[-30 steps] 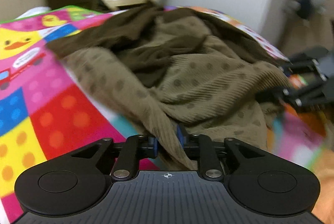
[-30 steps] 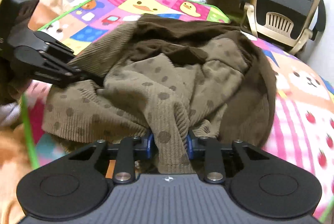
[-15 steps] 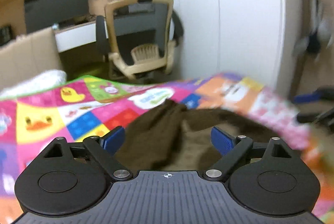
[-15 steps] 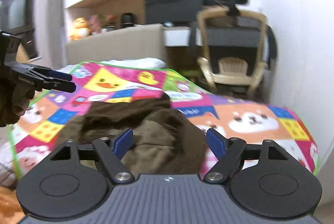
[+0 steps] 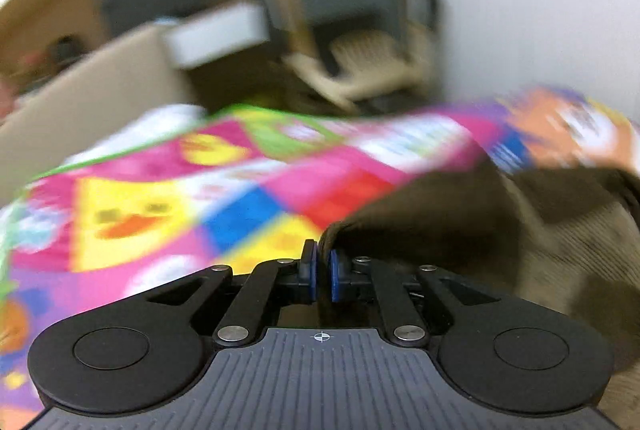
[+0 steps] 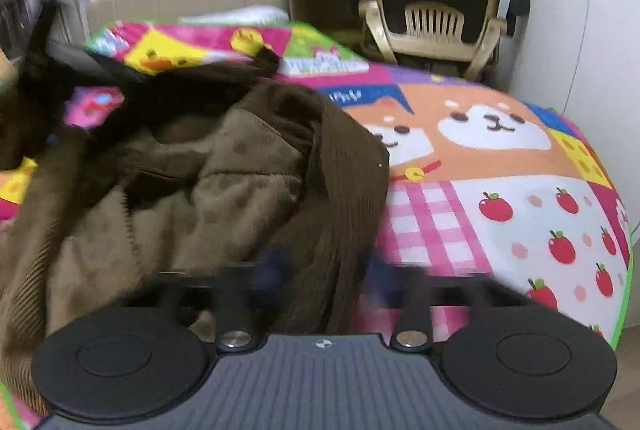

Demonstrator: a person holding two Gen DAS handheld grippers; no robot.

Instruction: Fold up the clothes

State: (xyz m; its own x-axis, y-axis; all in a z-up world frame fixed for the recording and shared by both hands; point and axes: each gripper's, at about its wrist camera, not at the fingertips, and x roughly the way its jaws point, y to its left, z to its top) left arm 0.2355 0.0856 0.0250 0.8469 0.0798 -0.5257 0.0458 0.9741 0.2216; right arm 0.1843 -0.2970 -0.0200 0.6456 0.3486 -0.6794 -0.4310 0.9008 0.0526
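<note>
Brown corduroy garment [image 6: 248, 181] lies crumpled in a heap on the colourful play mat [image 6: 500, 197], lighter dotted lining showing, dark ribbed outer side draped over the right of the pile; nothing folded yet. Left tool [image 5: 320, 276]: blue pads nearly together, dark edge of the garment [image 5: 440, 226] sits right at the tips, looks pinched but blur makes it hard to confirm. Right tool [image 6: 324, 270]: motion-blurred, fingers spread wide with a dark ribbed fold lying between them, not clamped as far as can be told. Left tool also shows as a dark blur at left of the right wrist view, over the far edge of the pile. Step in hand, judging: picking up edges to open the garment out flat. Next move probably needs the right tool to close on that ribbed fold, then both pull apart to spread it on the mat. Office chair [image 6: 436, 1] behind, not involved.
</note>
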